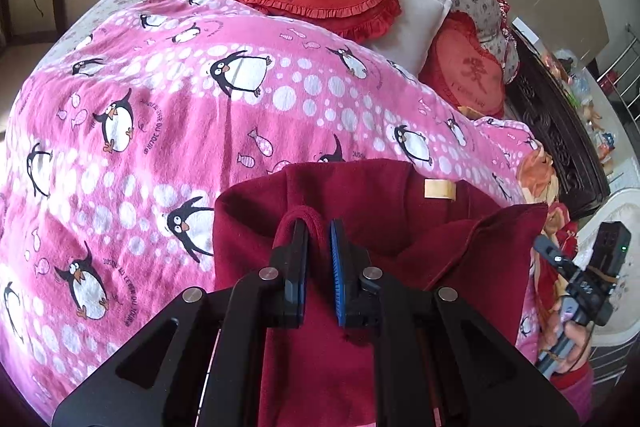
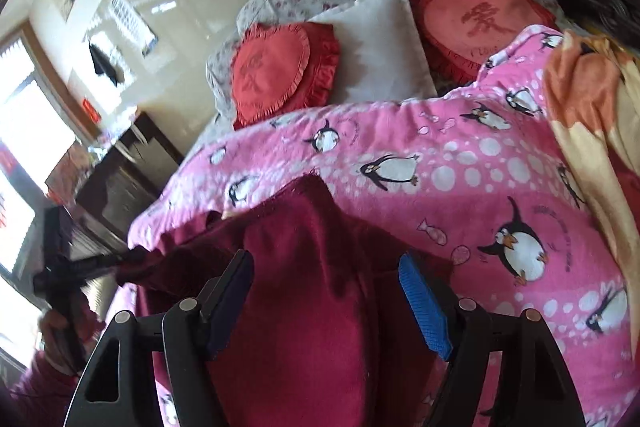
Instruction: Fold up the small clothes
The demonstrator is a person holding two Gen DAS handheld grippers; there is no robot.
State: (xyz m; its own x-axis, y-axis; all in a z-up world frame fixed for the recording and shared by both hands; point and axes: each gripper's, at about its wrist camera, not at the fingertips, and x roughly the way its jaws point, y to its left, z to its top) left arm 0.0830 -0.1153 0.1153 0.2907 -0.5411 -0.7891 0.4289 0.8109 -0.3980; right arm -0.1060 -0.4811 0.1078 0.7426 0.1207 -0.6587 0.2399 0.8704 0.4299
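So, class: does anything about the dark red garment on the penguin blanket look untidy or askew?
Yes. The dark red garment lies rumpled on the pink penguin blanket, its right edge standing up in a ridge. A loop of hem sits bunched between the left gripper fingers. The right gripper is open above it.

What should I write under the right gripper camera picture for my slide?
Open right gripper over a dark red garment on a pink penguin blanket.
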